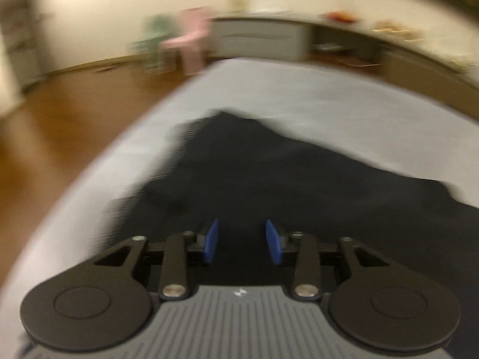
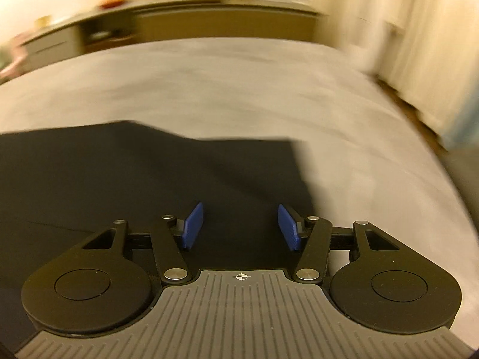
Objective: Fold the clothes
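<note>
A black garment (image 1: 239, 167) lies spread on a grey bed sheet (image 1: 299, 95). In the left wrist view it runs from under my fingers to a crumpled peak ahead. My left gripper (image 1: 242, 239) is open and empty, its blue pads (image 1: 211, 239) just above the cloth. In the right wrist view the garment (image 2: 134, 173) lies flat, with a straight right edge. My right gripper (image 2: 239, 224) is open and empty above the cloth near that edge. Both views are motion-blurred.
The bed's left edge drops to a wooden floor (image 1: 60, 125). A pink chair (image 1: 191, 39) and a green chair (image 1: 152, 42) stand by the far wall. A low cabinet (image 2: 224, 24) with small items runs behind the bed. Bare sheet (image 2: 374, 164) lies to the right.
</note>
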### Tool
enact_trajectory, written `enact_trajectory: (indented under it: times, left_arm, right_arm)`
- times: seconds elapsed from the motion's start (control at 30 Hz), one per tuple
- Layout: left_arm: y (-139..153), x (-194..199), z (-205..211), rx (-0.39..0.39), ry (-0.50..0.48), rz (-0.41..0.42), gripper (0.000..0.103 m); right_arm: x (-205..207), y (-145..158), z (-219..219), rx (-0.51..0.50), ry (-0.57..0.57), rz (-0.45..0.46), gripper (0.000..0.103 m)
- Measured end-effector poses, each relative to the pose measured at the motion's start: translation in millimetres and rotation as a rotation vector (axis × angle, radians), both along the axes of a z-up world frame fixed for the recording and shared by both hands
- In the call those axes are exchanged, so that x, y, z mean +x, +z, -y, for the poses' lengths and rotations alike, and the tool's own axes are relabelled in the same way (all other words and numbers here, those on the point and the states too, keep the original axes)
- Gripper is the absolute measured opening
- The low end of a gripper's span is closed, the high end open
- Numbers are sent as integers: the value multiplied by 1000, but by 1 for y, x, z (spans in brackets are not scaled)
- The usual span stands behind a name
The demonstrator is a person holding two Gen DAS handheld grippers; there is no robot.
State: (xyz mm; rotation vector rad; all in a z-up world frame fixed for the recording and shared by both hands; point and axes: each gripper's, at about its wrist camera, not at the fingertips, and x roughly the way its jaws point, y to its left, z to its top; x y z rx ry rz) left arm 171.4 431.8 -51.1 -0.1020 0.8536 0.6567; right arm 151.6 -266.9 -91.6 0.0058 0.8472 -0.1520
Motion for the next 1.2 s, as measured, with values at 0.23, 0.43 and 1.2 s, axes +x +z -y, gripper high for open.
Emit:
enact_trajectory:
  times: [0.23,0.43,1.2]
  left_arm:
    - [41,-73,47,-244,-56,301,38]
    - [8,-121,136,-447,-270,341,48]
    - [-64,-156,157,-869,-415,323,55]
  right_arm:
    - [-98,15,78,465,-185,193,54]
    - [-133,-5,77,755,-162,184,55]
    - [-96,-44,49,846,-111,105,23]
